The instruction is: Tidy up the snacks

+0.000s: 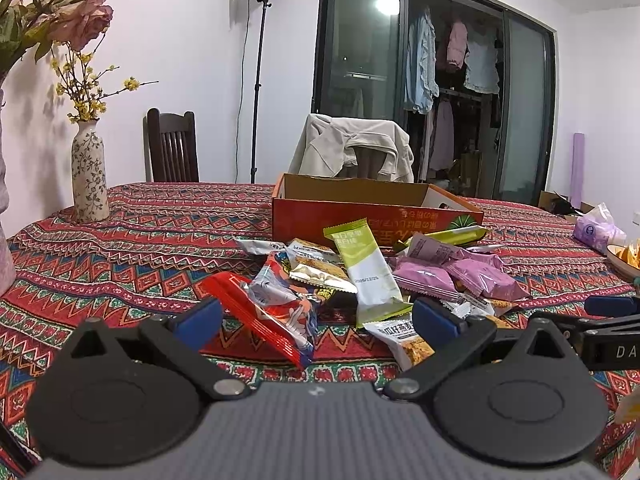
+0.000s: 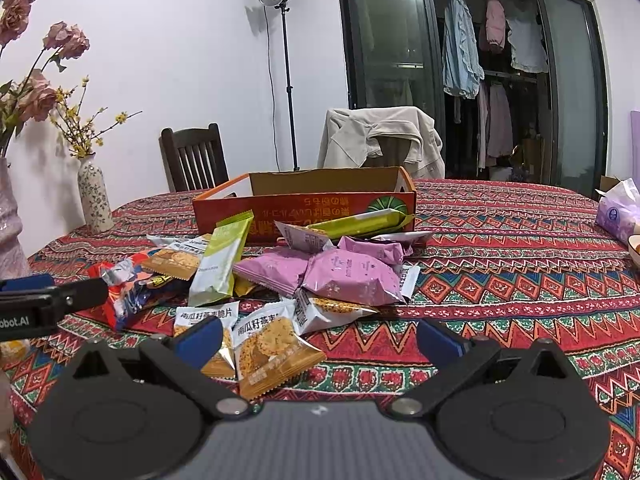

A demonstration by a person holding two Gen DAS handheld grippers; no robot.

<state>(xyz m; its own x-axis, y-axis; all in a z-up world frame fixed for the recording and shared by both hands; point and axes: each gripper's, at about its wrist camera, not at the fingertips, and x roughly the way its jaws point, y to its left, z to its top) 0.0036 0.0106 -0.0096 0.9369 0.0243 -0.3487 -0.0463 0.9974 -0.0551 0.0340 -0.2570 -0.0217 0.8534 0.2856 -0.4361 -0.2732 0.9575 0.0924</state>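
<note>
A pile of snack packets lies on the patterned tablecloth in front of an open orange cardboard box (image 1: pixel 340 216) (image 2: pixel 280 208). In the left wrist view my left gripper (image 1: pixel 316 322) is open, its fingers either side of a red packet (image 1: pixel 264 316), with a green packet (image 1: pixel 368 268) and purple packets (image 1: pixel 476 276) beyond. In the right wrist view my right gripper (image 2: pixel 318 338) is open and empty over an orange-and-white cracker packet (image 2: pixel 272 356); purple packets (image 2: pixel 348 276) and a green packet (image 2: pixel 220 260) lie further off. Each gripper shows at the other view's edge.
A patterned vase with yellow flowers (image 1: pixel 89 176) (image 2: pixel 94 198) stands at the table's left. Pink flowers (image 1: pixel 80 8) hang at the near left. A tissue pack (image 1: pixel 598 226) (image 2: pixel 618 214) and a bowl (image 1: pixel 624 258) sit at the right. Chairs (image 2: pixel 194 156) stand behind the table.
</note>
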